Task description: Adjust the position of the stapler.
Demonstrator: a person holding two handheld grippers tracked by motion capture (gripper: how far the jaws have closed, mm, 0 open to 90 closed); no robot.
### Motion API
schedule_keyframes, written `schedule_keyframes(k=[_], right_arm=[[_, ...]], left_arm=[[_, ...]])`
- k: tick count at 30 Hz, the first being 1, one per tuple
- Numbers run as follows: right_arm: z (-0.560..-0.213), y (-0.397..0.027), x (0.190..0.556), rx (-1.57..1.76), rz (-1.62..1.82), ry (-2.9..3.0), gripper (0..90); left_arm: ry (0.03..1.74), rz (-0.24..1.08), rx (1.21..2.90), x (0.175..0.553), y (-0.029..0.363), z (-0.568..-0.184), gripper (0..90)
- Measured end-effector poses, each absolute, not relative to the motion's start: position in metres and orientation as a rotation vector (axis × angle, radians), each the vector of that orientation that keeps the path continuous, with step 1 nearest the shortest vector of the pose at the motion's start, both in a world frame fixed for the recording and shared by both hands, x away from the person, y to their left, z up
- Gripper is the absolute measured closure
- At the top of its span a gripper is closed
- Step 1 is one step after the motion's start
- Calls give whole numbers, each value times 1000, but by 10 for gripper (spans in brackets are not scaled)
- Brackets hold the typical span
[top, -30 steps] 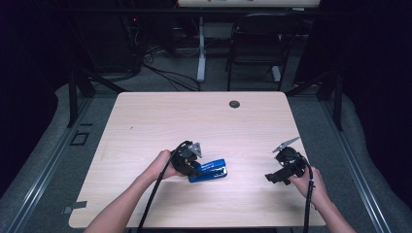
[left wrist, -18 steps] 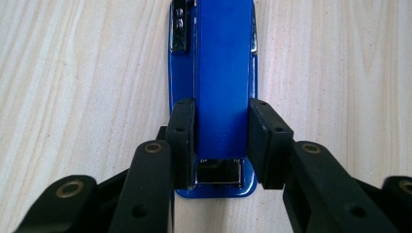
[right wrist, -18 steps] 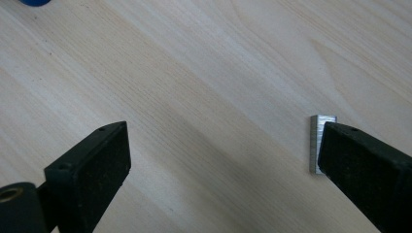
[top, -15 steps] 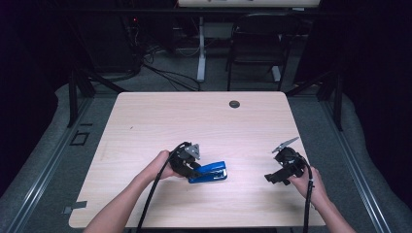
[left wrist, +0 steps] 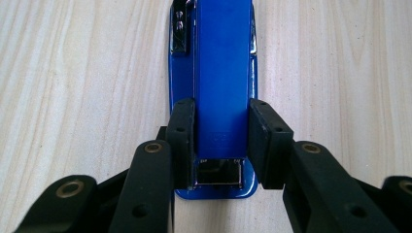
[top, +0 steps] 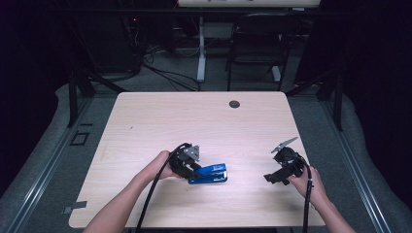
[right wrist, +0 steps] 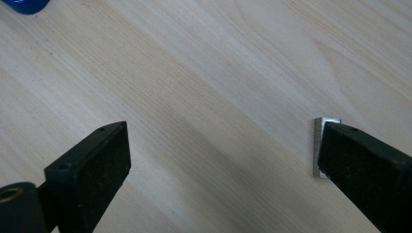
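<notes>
Jaws of the left gripper (left wrist: 217,145) are clamped on the rear end of a blue stapler (left wrist: 221,73), one black pad pressing each long side of its top arm. The left gripper view looks straight along the stapler, whose base lies flat on the pale wooden table (left wrist: 73,73); it shows a small dark window with a metal frame at the rear between the pads, and a bit of bright metal near the far end at the left. From the high view none of that detail can be made out: there the stapler (top: 210,174) is a blue wedge lying on the near half of the table (top: 194,121), pointing to the right from the left gripper (top: 187,162), which the person's left hand (top: 160,167) holds low over the tabletop.

The right gripper (right wrist: 223,165) has its jaws spread wide with bare wood between them. Its own view shows a small strip of staples (right wrist: 318,145) lying on the table, just at the tip of the right-hand jaw; whether jaw and strip touch cannot be told. A blue corner of the stapler (right wrist: 24,5) peeks in at the top left. In the high view the right gripper (top: 282,170) sits near the table's right edge, well apart from the stapler, and the staples are too small to find there. A dark round grommet (top: 234,104) marks the table's far side.
</notes>
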State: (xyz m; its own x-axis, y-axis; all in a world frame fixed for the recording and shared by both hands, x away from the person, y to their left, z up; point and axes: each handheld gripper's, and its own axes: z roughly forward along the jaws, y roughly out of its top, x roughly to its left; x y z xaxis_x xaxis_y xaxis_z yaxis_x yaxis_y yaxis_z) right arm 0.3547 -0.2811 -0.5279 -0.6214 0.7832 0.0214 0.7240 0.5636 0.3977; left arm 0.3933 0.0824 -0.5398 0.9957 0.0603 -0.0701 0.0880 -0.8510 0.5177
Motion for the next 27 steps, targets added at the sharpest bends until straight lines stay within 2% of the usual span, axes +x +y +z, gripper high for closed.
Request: schedule_keyframes(k=[3,10,25,27], right_arm=[[-528,-280,355,1282,565,2638,45],[-531,-279,354,1304,589,2615,45],[-530,-279,355,1285,538,2643,45],[-531,-278,355,1289,552,2640,45]], left_arm=[[95,-44,2584,392,82,-541,662],[58,-96,2568,396,84,-542,662],[85,-96,2572,396,83,-542,648],[144,-47,2577,395,82,-541,531]])
